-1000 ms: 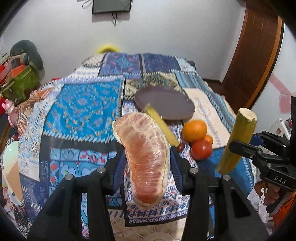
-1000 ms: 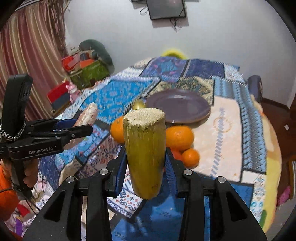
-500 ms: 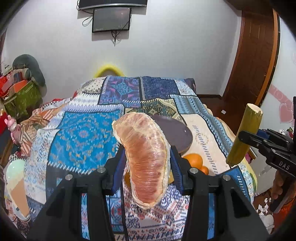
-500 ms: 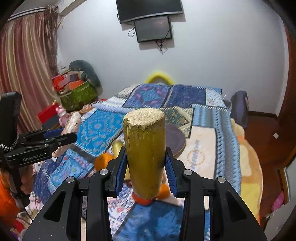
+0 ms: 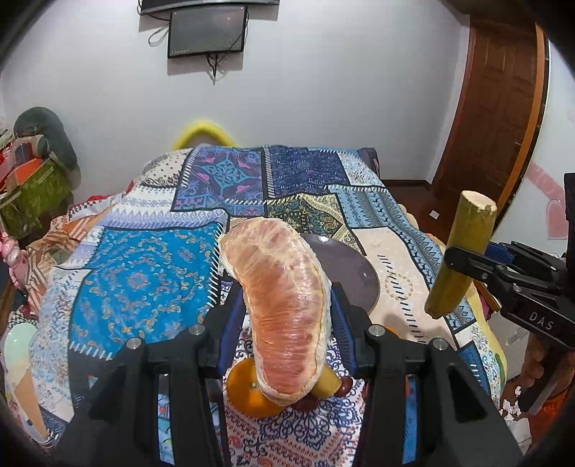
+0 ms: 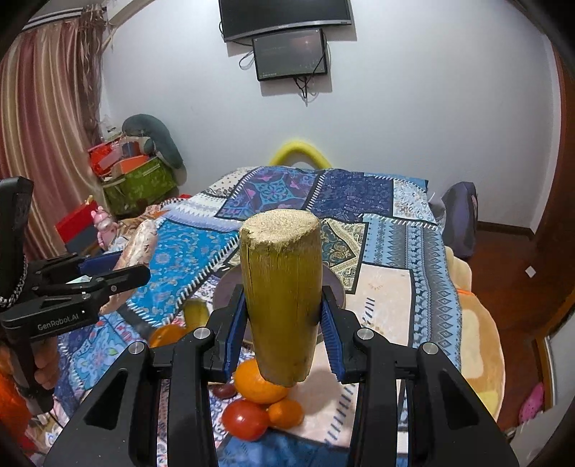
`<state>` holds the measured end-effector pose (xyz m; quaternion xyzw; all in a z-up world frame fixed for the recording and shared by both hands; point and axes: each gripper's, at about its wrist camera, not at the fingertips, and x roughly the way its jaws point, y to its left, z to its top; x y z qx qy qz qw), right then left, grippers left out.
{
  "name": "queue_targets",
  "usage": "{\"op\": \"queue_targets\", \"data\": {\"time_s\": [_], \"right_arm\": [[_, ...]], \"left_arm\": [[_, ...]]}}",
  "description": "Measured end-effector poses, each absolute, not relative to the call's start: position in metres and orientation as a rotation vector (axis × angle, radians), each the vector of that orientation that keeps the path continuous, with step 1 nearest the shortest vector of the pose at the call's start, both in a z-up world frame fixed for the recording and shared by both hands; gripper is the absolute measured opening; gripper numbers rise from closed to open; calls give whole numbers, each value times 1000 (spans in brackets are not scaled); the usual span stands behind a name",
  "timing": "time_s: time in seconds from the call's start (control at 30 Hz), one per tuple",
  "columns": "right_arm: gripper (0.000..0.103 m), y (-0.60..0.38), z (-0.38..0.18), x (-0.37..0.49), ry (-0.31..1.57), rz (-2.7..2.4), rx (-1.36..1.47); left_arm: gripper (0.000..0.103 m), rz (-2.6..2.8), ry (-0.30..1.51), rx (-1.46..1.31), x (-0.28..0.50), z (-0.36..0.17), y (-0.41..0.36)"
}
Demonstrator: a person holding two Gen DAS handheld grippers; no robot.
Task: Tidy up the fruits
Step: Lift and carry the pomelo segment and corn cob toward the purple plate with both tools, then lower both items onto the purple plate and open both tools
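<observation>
Count, both wrist views combined.

Grippers: 2, the left gripper (image 5: 287, 323) and the right gripper (image 6: 284, 323).

Held items: 1 wrapped pomelo segment (image 5: 287, 309) between the left gripper's fingers; 1 sugarcane piece (image 6: 282, 298) between the right gripper's fingers.

Plates: 1 dark plate (image 5: 354, 274), just ahead of both grippers on the patchwork bedspread (image 5: 143, 280).

Loose fruit below the right gripper's fingers: oranges, 3 visible ( (image 6: 260, 386), (image 6: 285, 413), (image 6: 167, 334)); red tomato (image 6: 244, 418), 1; yellow fruit (image 6: 196, 312), 1, kind uncertain; small dark red fruit (image 6: 224, 389), 1 seen here, partly hidden, total uncertain.

Wall screens ahead: 2 ( (image 6: 284, 16), (image 6: 291, 54)).
</observation>
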<state>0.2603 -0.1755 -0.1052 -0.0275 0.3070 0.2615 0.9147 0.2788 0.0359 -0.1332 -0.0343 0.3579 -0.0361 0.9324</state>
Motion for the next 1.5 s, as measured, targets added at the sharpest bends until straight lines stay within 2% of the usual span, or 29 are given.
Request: {"op": "queue_targets", "data": {"time_s": [0.9, 1.5], "right_arm": [[36, -144, -169, 353, 820, 565, -88], [36, -127, -196, 391, 901, 558, -98]], "left_arm": [[46, -86, 894, -100, 386, -214, 20], [46, -90, 983, -173, 409, -240, 30]]}}
